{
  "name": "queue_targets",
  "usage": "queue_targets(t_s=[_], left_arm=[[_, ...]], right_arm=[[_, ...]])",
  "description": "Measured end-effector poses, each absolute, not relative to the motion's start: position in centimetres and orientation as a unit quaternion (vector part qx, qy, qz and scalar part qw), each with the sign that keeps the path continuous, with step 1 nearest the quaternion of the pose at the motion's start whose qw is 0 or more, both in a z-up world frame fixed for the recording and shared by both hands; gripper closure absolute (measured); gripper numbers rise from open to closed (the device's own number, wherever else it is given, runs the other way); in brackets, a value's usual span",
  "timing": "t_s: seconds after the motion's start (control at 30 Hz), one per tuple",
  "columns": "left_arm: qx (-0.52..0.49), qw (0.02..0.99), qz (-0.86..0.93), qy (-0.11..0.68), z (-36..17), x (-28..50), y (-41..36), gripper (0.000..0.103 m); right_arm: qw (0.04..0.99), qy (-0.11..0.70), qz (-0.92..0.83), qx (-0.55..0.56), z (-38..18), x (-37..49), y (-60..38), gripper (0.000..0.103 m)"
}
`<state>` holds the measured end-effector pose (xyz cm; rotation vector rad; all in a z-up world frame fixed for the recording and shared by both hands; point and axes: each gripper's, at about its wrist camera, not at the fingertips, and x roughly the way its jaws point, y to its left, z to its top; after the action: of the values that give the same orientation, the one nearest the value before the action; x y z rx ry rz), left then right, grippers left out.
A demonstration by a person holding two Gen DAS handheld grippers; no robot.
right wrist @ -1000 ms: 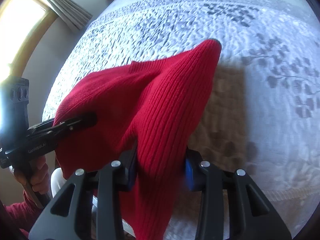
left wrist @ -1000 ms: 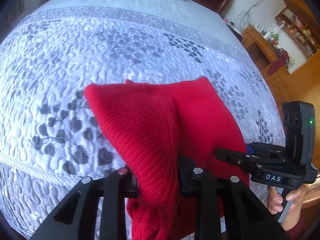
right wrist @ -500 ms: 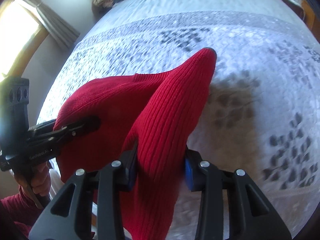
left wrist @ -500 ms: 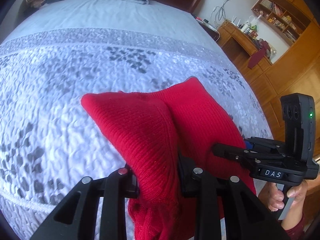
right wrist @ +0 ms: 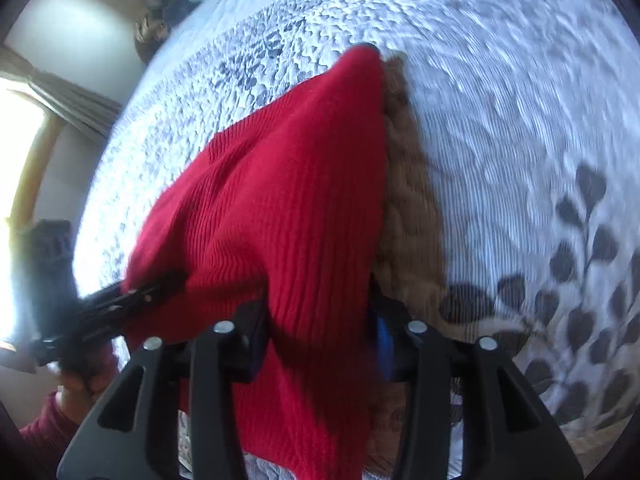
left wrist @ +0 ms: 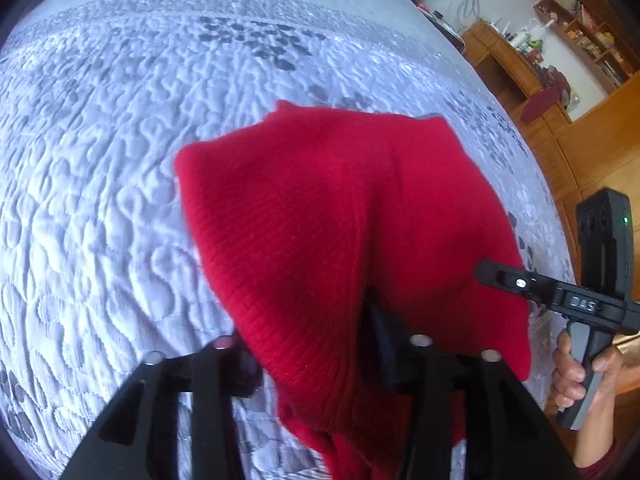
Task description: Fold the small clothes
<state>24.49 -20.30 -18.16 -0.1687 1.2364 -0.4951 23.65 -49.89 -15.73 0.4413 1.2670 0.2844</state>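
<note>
Sweater [left wrist: 340, 240] pinched between fingers [left wrist: 384, 332] (both pairs)

Black grippers [left wrist: 316, 344], silver screws [left wrist: 419, 340], dark-red sleeve [left wrist: 596, 464].

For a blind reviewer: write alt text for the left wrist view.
A red knit garment hangs bunched above a white quilted bedspread with grey leaf print, clamped at its near edge in the left gripper. At right, the right gripper, held in a hand, pinches the garment's other side. Wooden shelves stand in the background.
</note>
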Motion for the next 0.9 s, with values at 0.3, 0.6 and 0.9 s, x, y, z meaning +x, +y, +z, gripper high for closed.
queue_targets(t_s=[0.3,0.6,0.9], left_arm=[[-0.089,0.774,-0.216,0.588,-17.3,20.7,-18.8,0.033],[-0.046,0.785,-0.162,0.596,-18.1,18.3,-20.4,0.037],[-0.007,0.79,-0.137,0.598,-17.6,16.7,-20.6,0.039]], right_arm=[[0.759,0.591,0.141,0.233,-14.1,18.3,-51.2,0.038],[0.734,0.601,0.155,0.275,-15.0,14.7,-51.6,0.085],[0.752,0.629,0.092,0.175,-14.6,13.2,-48.8,0.087]])
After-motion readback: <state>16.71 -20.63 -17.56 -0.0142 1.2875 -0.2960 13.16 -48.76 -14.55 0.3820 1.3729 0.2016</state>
